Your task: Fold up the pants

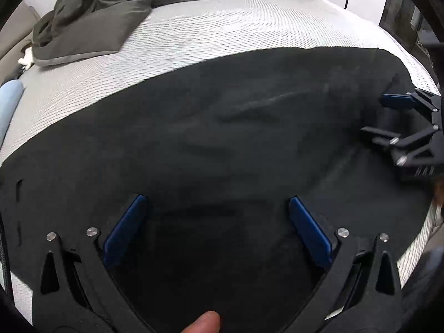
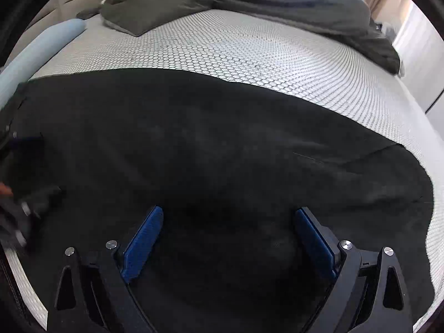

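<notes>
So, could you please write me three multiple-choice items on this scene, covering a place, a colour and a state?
1. Where do the black pants lie?
A. on the patterned mattress
B. on a chair
C. in a basket

2. What colour are the gripper pads?
A. red
B. blue
C. yellow

3. How does the left gripper stand?
A. shut on the pants
B. shut on nothing
C. open

Answers: 1 A, the pants spread flat over the mattress; 2 B, both views show blue pads; 3 C, its fingers stand wide apart over the cloth.
</notes>
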{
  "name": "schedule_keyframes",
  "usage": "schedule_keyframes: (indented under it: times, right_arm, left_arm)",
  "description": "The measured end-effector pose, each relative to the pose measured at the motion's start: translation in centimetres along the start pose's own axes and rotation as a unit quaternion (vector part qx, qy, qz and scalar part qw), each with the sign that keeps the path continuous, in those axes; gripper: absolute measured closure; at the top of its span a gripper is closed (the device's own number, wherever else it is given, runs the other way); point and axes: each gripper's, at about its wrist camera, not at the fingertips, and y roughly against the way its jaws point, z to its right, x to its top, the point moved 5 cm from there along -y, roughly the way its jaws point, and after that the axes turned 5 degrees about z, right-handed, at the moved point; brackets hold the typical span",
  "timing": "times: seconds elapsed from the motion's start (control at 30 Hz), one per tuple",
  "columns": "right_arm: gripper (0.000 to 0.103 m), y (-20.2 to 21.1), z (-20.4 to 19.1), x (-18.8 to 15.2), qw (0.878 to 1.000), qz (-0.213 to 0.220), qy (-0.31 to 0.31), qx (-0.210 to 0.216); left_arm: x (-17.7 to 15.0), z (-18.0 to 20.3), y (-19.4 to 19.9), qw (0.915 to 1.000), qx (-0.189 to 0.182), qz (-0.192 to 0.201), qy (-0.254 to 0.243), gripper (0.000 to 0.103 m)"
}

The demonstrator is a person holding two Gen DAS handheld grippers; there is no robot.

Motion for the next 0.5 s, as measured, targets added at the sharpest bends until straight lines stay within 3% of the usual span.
schedule_keyframes:
  times: [0.1,0.17,0.27,0.3,0.33,0.4,0.5]
  right_arm:
    - [0.004,0.8,4.6,-1.9,0.999,0.004,-0.021,-0.037]
    - [0.004,1.8,7.0,-4.2,0.998,0.001,-0.057,-0.035]
    - [0.004,4.5,8.2,-6.1,0.996,0.007,-0.074,-0.05]
    - [0.004,5.8,7.9,-6.7,0.995,0.019,-0.085,-0.044]
    - [0.004,5.3,7.4,-5.1,0.995,0.026,-0.093,-0.031]
    - [0.004,7.0,5.2,-4.5,0.994,0.044,-0.098,0.019]
    - [0.004,7.5,-0.9,-3.2,0.995,0.056,-0.045,0.068]
  left_arm:
    - [-2.0,-4.4,1.4,0.9992,0.038,-0.002,0.014,0.0]
    - [-3.5,-7.6,2.6,0.9977,0.059,-0.002,0.033,0.0]
    - [-4.8,-11.2,4.5,0.9945,0.078,0.008,0.069,0.001]
    - [-5.1,-11.5,5.1,0.9943,0.072,0.01,0.077,0.001]
    - [-5.1,-11.3,5.7,0.9947,0.063,0.014,0.08,0.001]
    - [-4.7,-9.5,6.2,0.9966,0.039,0.021,0.07,0.001]
    - [-4.1,-5.7,5.3,0.9991,0.002,0.011,0.042,0.001]
